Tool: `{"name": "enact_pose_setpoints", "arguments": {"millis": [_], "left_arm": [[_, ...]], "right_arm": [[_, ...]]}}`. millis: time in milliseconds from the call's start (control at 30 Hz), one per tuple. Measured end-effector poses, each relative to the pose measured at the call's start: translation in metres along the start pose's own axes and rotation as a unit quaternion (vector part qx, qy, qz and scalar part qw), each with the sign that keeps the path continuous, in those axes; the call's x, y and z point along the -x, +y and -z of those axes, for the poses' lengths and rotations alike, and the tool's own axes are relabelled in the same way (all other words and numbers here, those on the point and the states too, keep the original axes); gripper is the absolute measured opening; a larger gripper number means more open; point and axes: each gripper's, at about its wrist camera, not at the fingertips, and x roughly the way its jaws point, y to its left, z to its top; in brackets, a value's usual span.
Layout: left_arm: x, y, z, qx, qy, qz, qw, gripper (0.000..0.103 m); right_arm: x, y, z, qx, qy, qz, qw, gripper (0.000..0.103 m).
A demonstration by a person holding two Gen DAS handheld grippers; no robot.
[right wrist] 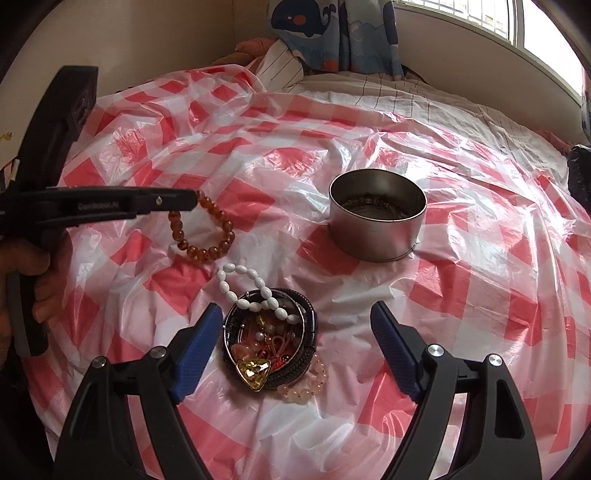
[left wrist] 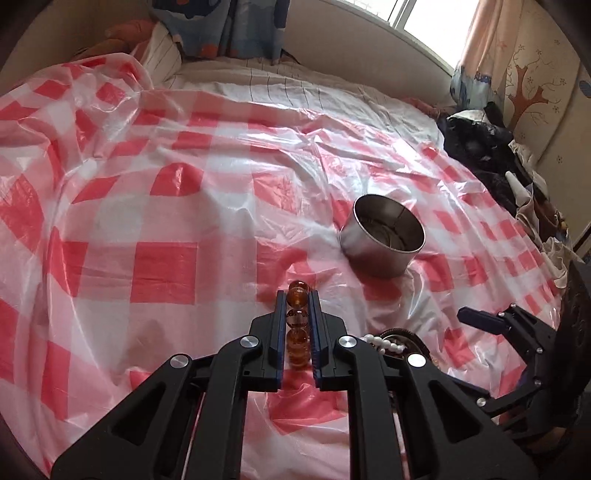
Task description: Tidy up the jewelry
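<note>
My left gripper (left wrist: 298,301) is shut on an amber bead bracelet (left wrist: 297,325). In the right wrist view that bracelet (right wrist: 207,236) hangs from the left gripper (right wrist: 194,199) above the sheet, left of a round metal tin (right wrist: 376,230). The tin (left wrist: 382,236) stands open, ahead and to the right of the left gripper. My right gripper (right wrist: 295,328) is open and hovers over a pile of jewelry (right wrist: 269,343): a white bead bracelet (right wrist: 251,288), black bangles, a yellow gem pendant (right wrist: 253,373) and pale pink beads (right wrist: 306,384). In the left wrist view the right gripper's fingers (left wrist: 480,319) show at the right.
A red and white checked plastic sheet (right wrist: 480,258) covers the bed. Pillows and a whale-print curtain (right wrist: 332,33) lie at the far end under a window. Dark clothes (left wrist: 487,155) are heaped at the bed's right edge. A hand (right wrist: 33,280) holds the left gripper's handle.
</note>
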Motion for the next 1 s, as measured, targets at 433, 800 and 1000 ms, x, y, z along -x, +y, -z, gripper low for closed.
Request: {"name": "enact_pose_setpoints", "arguments": {"millis": [433, 800, 1000], "left_arm": [[0.002, 0.0, 0.0, 0.009, 0.001, 0.019, 0.9998, 0.01], [-0.006, -0.005, 0.002, -0.022, 0.012, -0.033, 0.9992, 0.011], [-0.034, -0.006, 0.013, -0.054, 0.054, -0.09, 0.993, 0.056]], "right_arm": [[-0.057, 0.036, -0.017, 0.055, 0.026, 0.0, 0.998, 0.076], [-0.009, -0.024, -0.017, -0.085, -0.033, -0.098, 0.991, 0.008], [0.017, -0.056, -0.014, -0.121, -0.063, -0.098, 0.986, 0.008]]}}
